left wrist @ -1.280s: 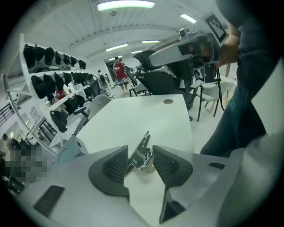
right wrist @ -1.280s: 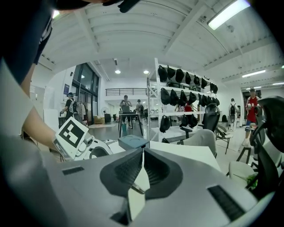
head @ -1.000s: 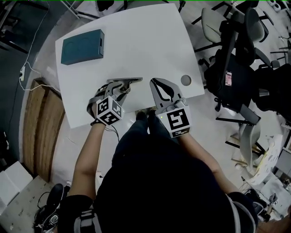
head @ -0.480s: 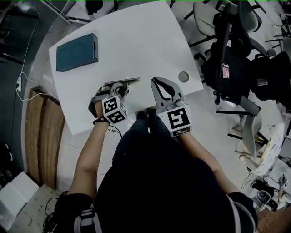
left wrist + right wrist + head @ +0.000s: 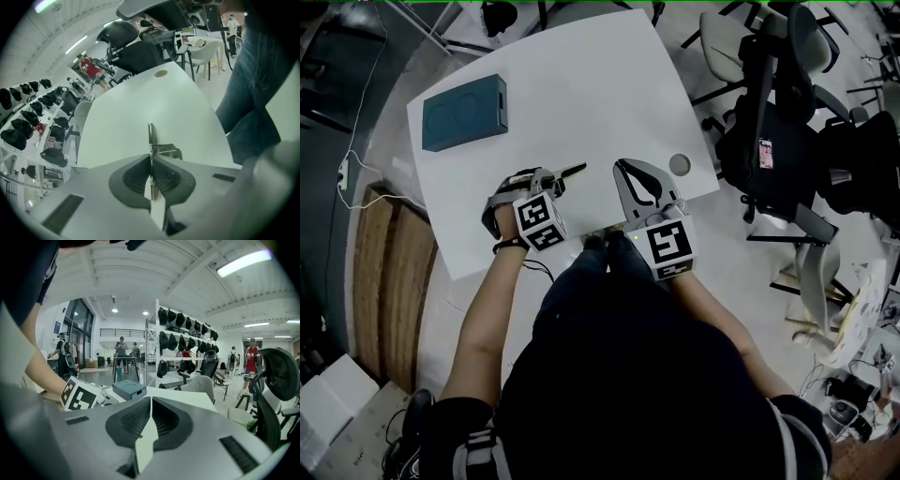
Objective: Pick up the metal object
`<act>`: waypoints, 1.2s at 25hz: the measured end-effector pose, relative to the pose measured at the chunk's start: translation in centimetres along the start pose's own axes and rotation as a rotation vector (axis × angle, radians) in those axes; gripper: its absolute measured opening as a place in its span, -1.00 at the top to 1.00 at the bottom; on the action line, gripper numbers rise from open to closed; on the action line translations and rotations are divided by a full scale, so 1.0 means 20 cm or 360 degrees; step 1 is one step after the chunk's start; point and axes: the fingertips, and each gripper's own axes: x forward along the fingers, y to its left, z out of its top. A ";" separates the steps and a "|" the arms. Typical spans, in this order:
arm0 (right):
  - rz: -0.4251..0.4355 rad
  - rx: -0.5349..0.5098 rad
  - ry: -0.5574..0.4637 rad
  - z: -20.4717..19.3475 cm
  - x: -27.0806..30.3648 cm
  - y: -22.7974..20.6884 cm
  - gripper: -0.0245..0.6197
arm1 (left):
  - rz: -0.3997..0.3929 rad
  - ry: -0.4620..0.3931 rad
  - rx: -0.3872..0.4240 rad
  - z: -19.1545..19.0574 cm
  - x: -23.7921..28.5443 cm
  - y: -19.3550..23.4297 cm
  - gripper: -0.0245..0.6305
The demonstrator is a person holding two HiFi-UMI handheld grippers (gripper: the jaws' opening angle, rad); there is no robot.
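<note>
Far left on the table, the teal box sits well apart and is no bother. My left gripper stood wide open a second ago. Now its jaws are closing hard on the metal piece, pads pressed on both faces, its thin edge sticking out ahead over the tabletop. I read that as the grasp made and the lift still to do. My right gripper rests just beside, jaws together and empty. Further right are the round table hole and office chairs. Nothing blocks a straight lift.
</note>
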 end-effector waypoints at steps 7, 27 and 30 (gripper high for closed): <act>0.0031 -0.0046 -0.0061 0.08 0.02 0.01 0.84 | 0.0236 -0.0151 -0.0182 0.05 -0.16 0.15 0.85; 0.0092 -0.0275 -0.0584 0.79 0.04 0.05 0.84 | 0.1176 -0.1167 -0.1279 0.10 -1.32 0.76 0.85; 0.0093 -0.0282 -0.0675 0.93 0.00 0.07 0.84 | 0.1282 -0.1291 -0.1365 0.10 -1.48 0.81 0.85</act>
